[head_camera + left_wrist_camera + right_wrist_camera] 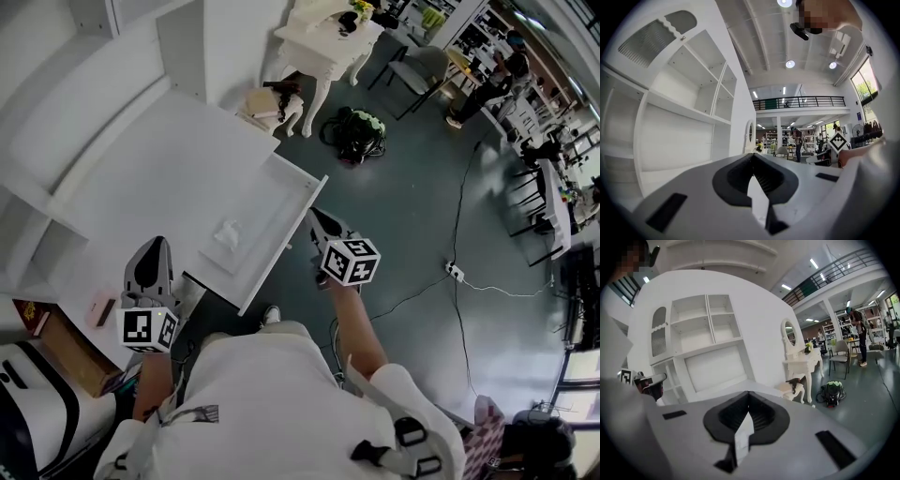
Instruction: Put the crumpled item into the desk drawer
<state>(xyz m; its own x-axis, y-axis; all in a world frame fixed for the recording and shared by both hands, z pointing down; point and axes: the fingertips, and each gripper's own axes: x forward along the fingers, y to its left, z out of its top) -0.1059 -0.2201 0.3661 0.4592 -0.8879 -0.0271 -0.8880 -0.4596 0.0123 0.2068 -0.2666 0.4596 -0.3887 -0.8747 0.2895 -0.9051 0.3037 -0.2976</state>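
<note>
Crumpled item [228, 234] lies in the open drawer [272, 202], frame centre. Left gripper [156, 246] lower left, right gripper [316, 217] beside the drawer front. Both clenched, empty.

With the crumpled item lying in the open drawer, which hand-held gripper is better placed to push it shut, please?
Right. The right hand-held gripper sits just outside the drawer front, whereas the left hand-held gripper is off to its side.

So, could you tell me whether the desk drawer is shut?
No, the drawer stands pulled out in the head view, with the crumpled item lying inside.
</note>
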